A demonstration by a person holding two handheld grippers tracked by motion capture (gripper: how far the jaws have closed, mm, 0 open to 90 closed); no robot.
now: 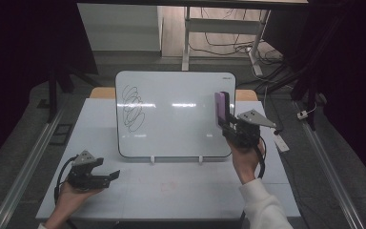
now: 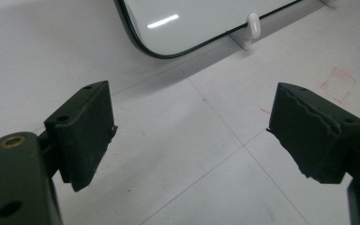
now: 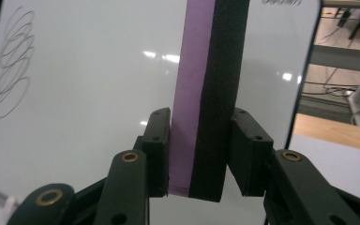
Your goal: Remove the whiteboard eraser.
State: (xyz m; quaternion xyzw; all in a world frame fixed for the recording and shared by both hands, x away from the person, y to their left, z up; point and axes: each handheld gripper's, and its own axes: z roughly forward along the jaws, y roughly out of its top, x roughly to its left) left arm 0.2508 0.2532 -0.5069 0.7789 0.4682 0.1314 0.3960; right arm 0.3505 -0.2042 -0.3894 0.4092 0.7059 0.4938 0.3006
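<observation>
A white board (image 1: 176, 114) leans upright on two small white feet at the middle of the table, with black scribbles (image 1: 133, 108) on its left part. My right gripper (image 1: 228, 125) is shut on a purple-and-black eraser (image 1: 221, 107), held upright in front of the board's right part. In the right gripper view the eraser (image 3: 210, 93) stands between the two pads, purple side left, black felt right, with the scribbles (image 3: 12, 61) far left. My left gripper (image 1: 110, 177) rests low at the front left of the table, open; its jaws stand wide apart over bare table (image 2: 192, 140).
The white table (image 1: 171, 186) carries faint red marks (image 1: 169, 183) in front of the board. A board foot (image 2: 252, 28) and the board's lower corner show in the left gripper view. Beyond the table stand a desk frame (image 1: 188, 43) and loose cables (image 1: 228, 45) on the floor.
</observation>
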